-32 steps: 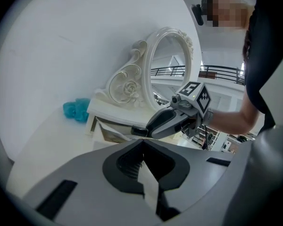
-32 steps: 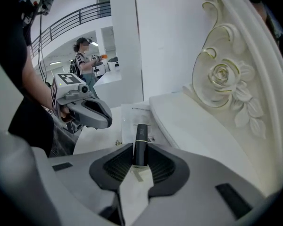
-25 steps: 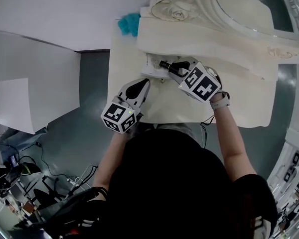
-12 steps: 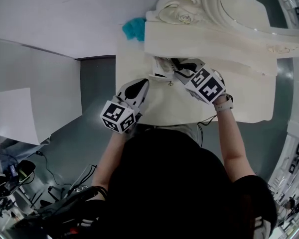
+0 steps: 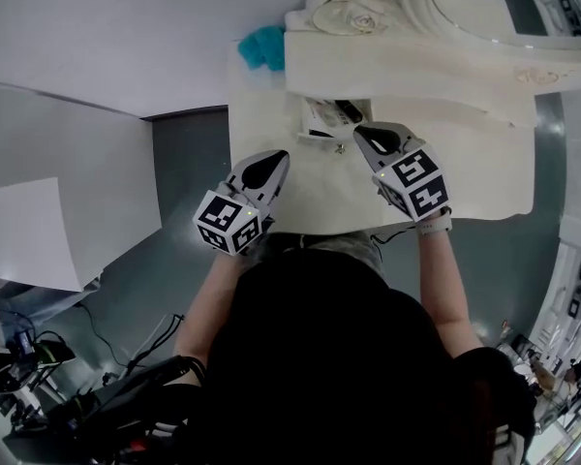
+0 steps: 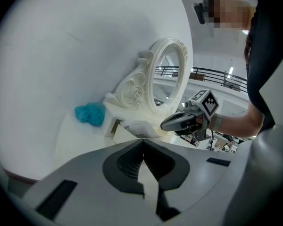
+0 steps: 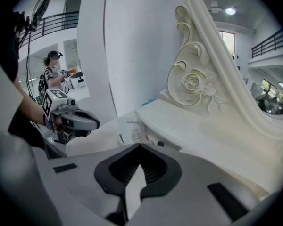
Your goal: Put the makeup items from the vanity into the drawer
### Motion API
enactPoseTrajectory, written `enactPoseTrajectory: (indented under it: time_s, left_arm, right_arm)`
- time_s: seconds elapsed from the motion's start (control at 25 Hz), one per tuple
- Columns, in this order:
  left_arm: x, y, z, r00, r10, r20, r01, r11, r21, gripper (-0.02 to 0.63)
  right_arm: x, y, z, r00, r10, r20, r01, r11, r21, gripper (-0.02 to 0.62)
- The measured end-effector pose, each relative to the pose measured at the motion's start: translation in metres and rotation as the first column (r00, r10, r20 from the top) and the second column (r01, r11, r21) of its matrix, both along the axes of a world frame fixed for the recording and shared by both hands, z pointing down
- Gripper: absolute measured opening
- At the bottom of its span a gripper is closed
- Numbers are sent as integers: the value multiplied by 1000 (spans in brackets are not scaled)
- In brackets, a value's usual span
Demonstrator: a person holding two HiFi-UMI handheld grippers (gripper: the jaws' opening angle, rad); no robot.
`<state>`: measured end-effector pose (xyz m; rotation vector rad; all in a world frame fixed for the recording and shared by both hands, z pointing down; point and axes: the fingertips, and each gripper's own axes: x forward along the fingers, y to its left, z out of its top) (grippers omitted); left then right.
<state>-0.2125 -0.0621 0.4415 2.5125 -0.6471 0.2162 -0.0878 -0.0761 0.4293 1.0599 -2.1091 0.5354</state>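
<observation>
The small drawer [image 5: 315, 136] of the cream vanity [image 5: 484, 163] stands pulled out below the mirror shelf. Inside it lie a black makeup item [image 5: 349, 111] and a white printed box [image 5: 321, 116]. My right gripper [image 5: 380, 139] hovers just in front of the drawer's right side, shut with nothing between its fingers. My left gripper [image 5: 270, 169] hangs over the vanity's front left part, also shut and empty. The left gripper view shows the drawer [image 6: 114, 126], the white box [image 6: 140, 128] and my right gripper [image 6: 172, 122]. In the right gripper view my left gripper [image 7: 87, 121] points at the drawer [image 7: 132, 133].
A teal fluffy puff [image 5: 261, 46] lies at the vanity's back left corner, next to the carved mirror frame [image 5: 353, 13]. The oval mirror [image 6: 170, 76] rises behind the shelf. A white panel [image 5: 58, 153] stands to the left over the grey floor. A person [image 7: 54, 74] stands far off.
My right gripper has pulled back out of the drawer toward me and its jaws have closed. The black item it carried now lies in the drawer. The left gripper has hardly moved.
</observation>
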Motion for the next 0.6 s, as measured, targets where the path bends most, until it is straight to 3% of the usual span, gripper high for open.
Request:
enactPoseTrajectory:
  time_s: [0.24,0.6]
  left_arm:
    - [-2,10,-13,1000,4,2,-5,999,47,14]
    - [-5,47,-30,995,-100,22,97,991,91,14]
  right_arm:
    - [-9,26,-2,997,34,75,-35,999,12,21]
    - [-15,76,-23,990,-67,126,58,996,69,21]
